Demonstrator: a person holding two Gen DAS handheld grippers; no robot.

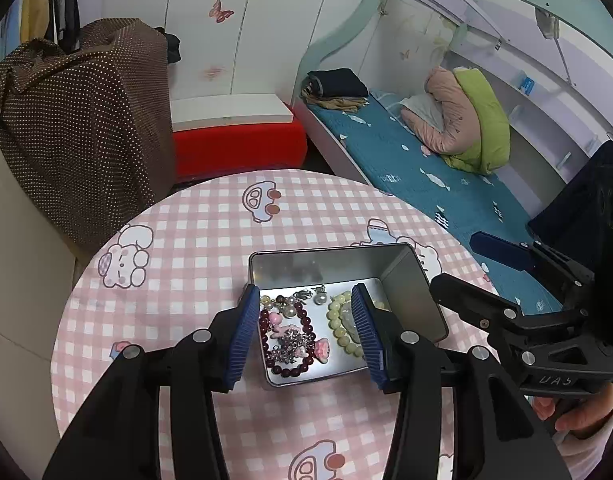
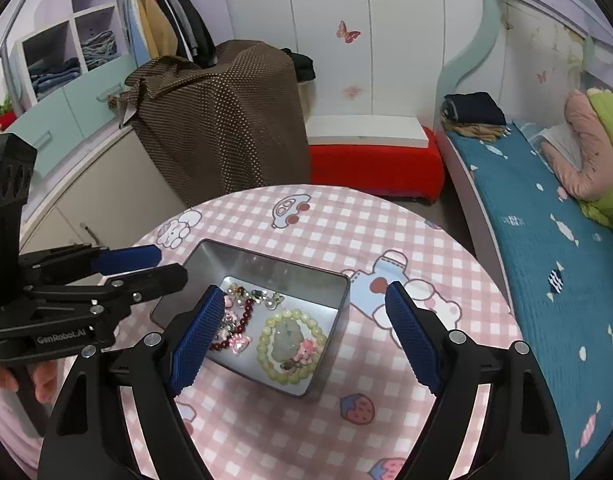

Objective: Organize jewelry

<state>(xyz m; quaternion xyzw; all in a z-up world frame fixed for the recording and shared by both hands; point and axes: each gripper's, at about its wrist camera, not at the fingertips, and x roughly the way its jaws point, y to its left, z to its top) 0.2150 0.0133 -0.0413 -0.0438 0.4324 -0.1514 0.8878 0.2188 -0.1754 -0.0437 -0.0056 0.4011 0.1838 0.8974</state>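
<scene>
A shiny rectangular metal tin [image 2: 330, 308] sits mid-worktop [image 2: 386, 232], which is round under a pink gingham cloth. Inside lie a pale green bead bracelet [image 2: 292, 346] around a cloudy carved pendant, a dark red bead bracelet [image 1: 302, 344], pearls and pink charms. Both tools tilt down over the tin: the left tool [image 1: 306, 334] half spread, the right tool [image 2: 302, 340] wide apart, neither gripping anything. Bare cloth rings the tin.
</scene>
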